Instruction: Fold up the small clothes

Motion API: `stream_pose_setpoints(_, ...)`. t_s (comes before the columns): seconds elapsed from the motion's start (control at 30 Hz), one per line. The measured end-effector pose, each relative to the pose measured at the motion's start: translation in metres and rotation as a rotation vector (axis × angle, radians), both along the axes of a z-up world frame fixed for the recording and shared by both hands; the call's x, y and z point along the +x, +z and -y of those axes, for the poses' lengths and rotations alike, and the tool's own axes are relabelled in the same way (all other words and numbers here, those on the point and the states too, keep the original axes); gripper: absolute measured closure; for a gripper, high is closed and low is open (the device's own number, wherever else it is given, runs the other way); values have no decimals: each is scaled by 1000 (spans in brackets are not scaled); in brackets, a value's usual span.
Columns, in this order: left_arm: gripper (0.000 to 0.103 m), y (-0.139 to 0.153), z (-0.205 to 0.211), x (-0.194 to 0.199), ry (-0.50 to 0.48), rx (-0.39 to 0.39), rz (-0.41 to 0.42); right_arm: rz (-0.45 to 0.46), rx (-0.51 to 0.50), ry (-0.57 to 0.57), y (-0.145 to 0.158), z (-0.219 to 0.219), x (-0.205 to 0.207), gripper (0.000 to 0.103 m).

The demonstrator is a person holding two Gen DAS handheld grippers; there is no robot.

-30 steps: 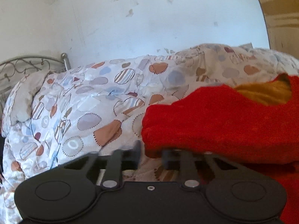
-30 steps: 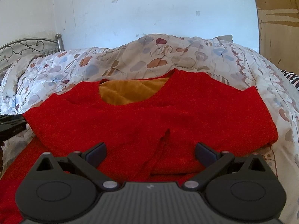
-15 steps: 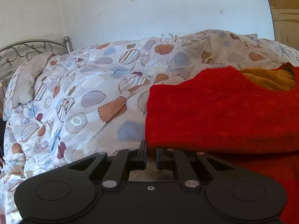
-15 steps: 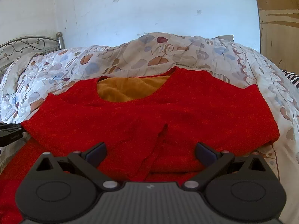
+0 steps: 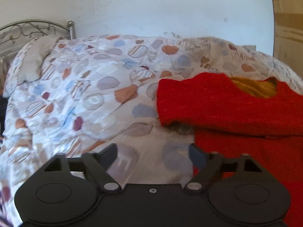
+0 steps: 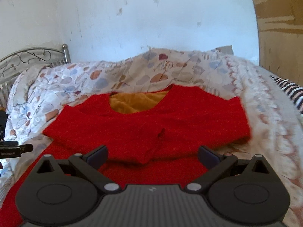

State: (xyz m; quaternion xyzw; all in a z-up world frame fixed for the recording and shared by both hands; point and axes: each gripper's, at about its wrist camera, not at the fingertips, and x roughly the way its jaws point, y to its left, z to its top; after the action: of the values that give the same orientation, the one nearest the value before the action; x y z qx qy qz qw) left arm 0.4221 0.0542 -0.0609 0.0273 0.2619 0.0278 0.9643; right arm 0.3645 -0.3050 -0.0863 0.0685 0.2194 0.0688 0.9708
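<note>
The red garment (image 6: 144, 124) lay spread on the bed's patterned quilt (image 5: 85, 98), its mustard lining (image 6: 136, 104) showing at the far neckline and both sleeves folded in across the chest, their ends meeting near the middle. The left gripper (image 5: 152, 154) hovered over bare quilt just beside the garment's left edge, jaws spread wide and holding nothing. The right gripper (image 6: 152, 154) hung above the near part of the garment, jaws likewise spread and empty.

Judging from this layout, the sleeve folds looked finished and the bottom-to-top fold seemed next. To do it well, each gripper would need to drop to a near hem corner, left and right, and pinch all layers together, not just the top one. Lifting both corners evenly and carrying them toward the neckline should keep the tucked sleeves from sliding out. The soft, lumpy quilt could let the jaws catch bedding too, so a shallow approach seemed wise.
</note>
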Motion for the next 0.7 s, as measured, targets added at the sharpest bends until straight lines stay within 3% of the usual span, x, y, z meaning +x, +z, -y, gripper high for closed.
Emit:
stream_pose_setpoints(0.1, 1, 7, -4, -30, -6, -39, 1, 6, -4, -8, 4, 9, -38, 0)
stream_pose_setpoints(0.37, 1, -8, -7, -81, -65, -85, -100, -87, -24, -33, -16, 20, -119, 0)
stream_pose_setpoints(0.53, 4, -5, -5, -72, -75, -111, -102, -51, -62, -15, -16, 15, -115, 2)
stream_pose_setpoints(0.7, 11, 4, 5, -35, -103, -136, -87, -56, -10, -23, -14, 13, -69, 16)
